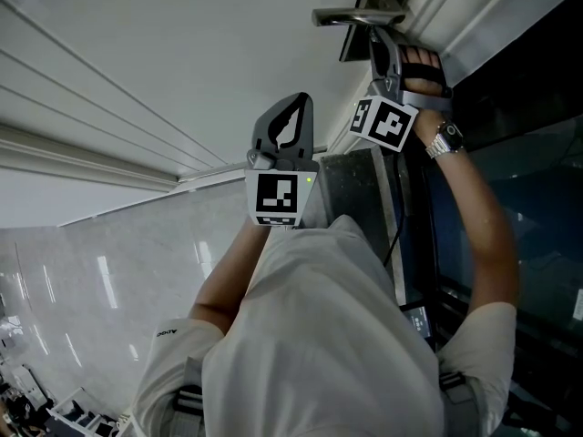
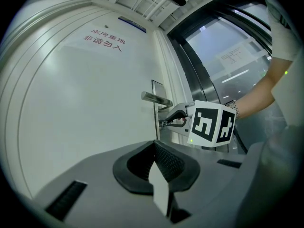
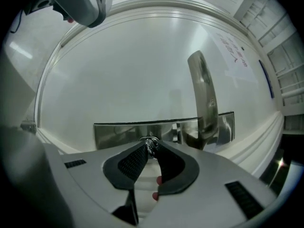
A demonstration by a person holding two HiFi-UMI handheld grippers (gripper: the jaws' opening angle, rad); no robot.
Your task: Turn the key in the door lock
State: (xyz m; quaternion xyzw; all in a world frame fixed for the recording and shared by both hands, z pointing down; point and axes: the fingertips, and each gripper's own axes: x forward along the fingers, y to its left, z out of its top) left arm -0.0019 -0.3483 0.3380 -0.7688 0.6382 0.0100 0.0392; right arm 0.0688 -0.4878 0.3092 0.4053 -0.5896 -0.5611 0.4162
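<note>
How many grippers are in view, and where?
2. The left gripper is shut, empty, back from the door; the right gripper grips the key below the handle.

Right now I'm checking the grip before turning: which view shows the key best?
The right gripper view: the key sits close up, pinched between the jaws. The left gripper view shows it tiny and distant; in the head view the right gripper hides it.

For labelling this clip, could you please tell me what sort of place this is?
Probably an indoor corridor in an office or commercial building: a white door with a lever handle and red lettered sign, beside metal-framed glass panels.
</note>
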